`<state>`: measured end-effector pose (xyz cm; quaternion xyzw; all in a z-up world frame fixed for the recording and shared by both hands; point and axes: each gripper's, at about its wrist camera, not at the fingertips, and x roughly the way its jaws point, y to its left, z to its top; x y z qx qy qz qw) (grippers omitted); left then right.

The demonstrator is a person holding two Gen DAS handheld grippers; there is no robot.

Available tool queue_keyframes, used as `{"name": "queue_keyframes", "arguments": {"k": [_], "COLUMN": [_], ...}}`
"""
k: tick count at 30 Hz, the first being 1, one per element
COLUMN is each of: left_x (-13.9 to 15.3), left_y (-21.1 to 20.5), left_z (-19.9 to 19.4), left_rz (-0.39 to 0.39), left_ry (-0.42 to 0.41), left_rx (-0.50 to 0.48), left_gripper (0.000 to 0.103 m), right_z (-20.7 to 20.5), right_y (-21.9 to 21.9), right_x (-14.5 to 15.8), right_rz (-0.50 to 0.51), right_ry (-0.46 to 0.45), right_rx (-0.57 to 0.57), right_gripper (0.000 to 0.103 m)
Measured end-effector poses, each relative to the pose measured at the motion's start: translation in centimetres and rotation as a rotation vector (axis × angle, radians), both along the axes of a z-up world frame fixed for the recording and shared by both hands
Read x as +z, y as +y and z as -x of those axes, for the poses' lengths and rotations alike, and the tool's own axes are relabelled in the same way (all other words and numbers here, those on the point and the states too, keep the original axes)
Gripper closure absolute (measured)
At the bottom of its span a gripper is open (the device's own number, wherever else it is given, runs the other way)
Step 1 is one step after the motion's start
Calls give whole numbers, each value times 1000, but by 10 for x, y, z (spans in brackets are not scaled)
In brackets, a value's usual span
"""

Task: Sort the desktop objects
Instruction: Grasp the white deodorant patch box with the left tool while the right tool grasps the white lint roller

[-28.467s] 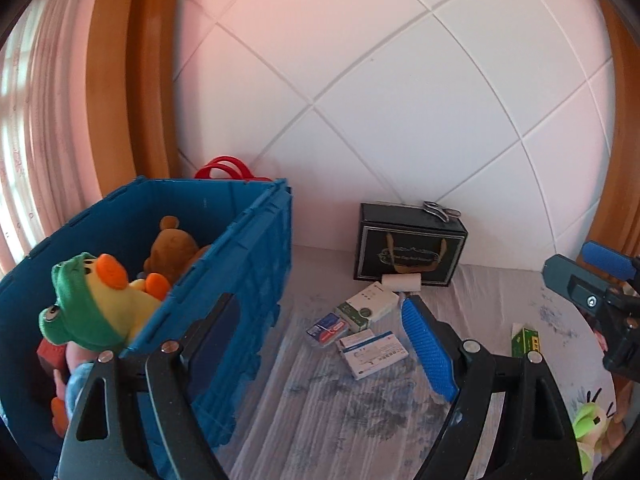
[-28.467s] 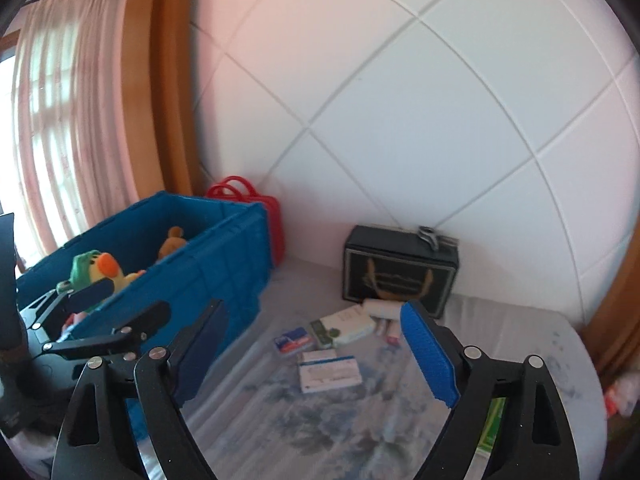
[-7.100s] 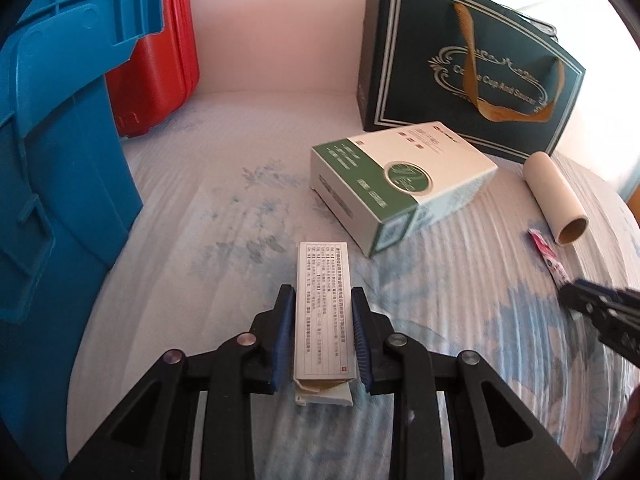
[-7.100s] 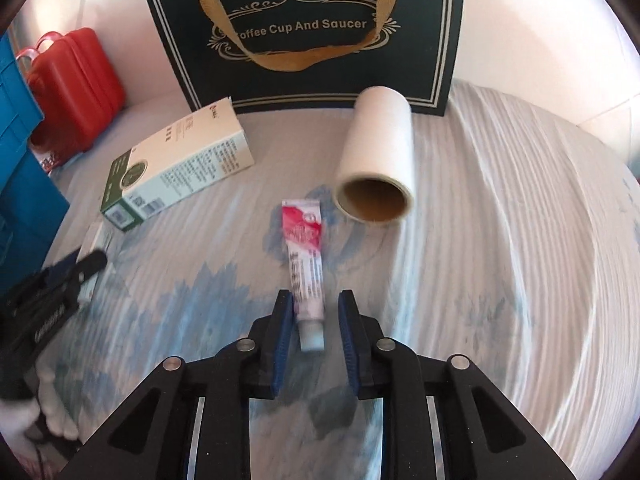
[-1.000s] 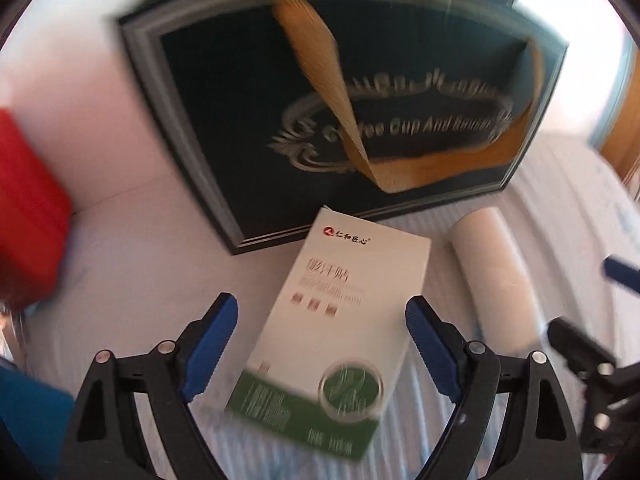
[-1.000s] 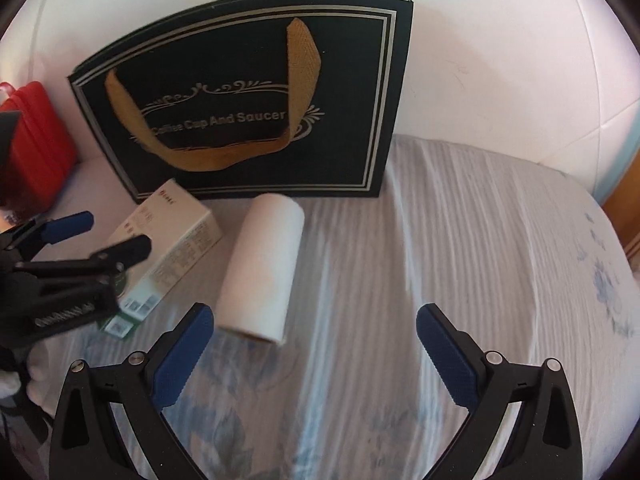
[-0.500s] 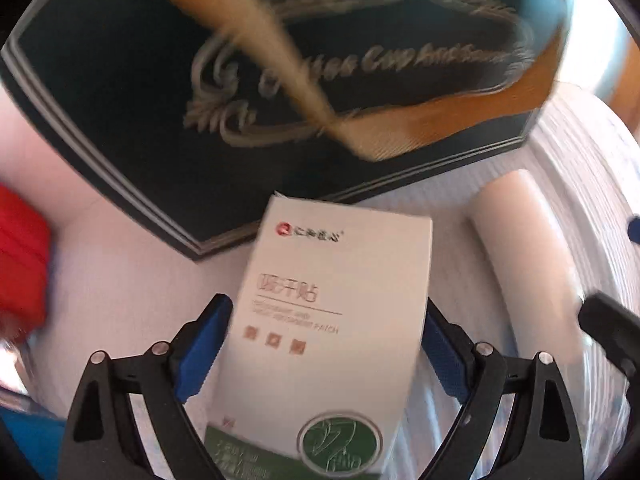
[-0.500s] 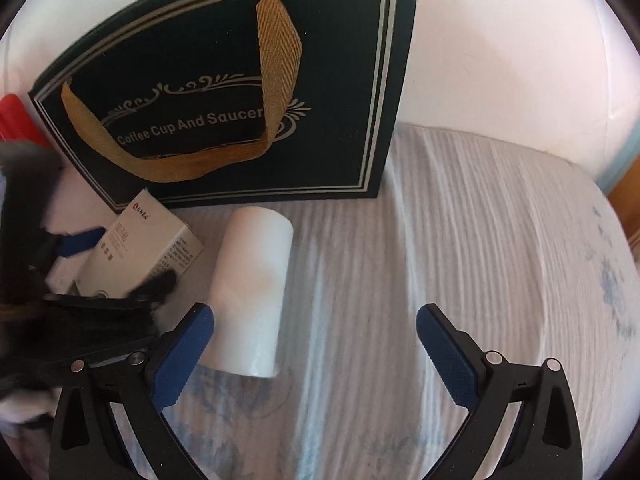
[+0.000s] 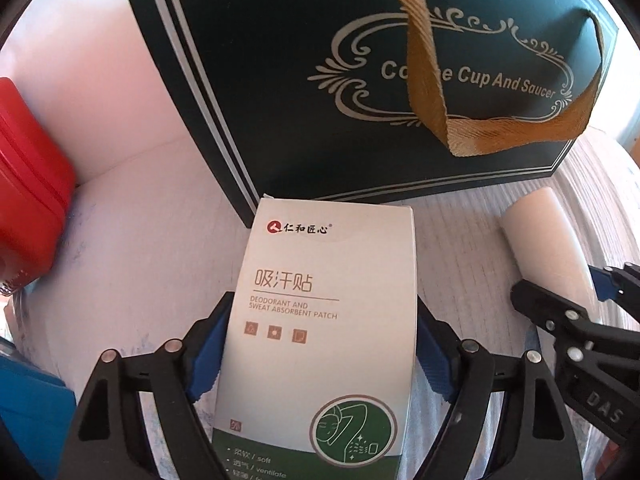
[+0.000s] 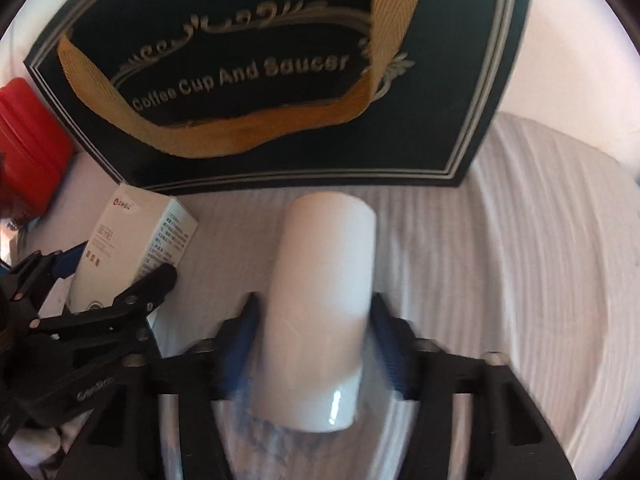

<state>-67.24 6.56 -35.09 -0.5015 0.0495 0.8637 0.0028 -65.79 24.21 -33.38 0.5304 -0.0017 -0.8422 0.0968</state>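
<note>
While both jaws are closing, each thing already lies lengthwise between them: the white-and-green box [image 9: 324, 320] runs straight ahead between the pads of the left hand-held gripper [image 9: 318, 344], and the white roll [image 10: 320, 308] does the same in the right hand-held gripper [image 10: 314, 340], both pointing at the dark gift bag [image 9: 360, 60] on the cloth-covered worktop [image 10: 520, 260]. Pads look just touching, not yet clenched. A second ago both hand-held grippers hung wide open and farther back, the right one beside its roll.
</note>
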Motion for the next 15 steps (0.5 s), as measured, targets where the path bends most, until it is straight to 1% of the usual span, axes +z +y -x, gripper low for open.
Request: {"name": "queue_keyframes", "arguments": {"k": [3,8,12,15], "left_x": [6,36,68,101], "left_y": [-4,-9,-13,-16], "left_z": [-11,-48,-85,-120], "left_rz": [2,-2,-9,-30], "left_ry": [20,111,179,241], "left_rx": [14,38,68,93], "left_gripper": [25,26,26,26], "right_z": [-5,-30,-61,-96], "right_y": [1,9,13,16], "right_x": [6,36,71,108], "right_rz": [2,41,57,81], "right_ry": [26,97,169,227], "right_rx": [7,18,37,48], "right_gripper": [57,58,58,58]}}
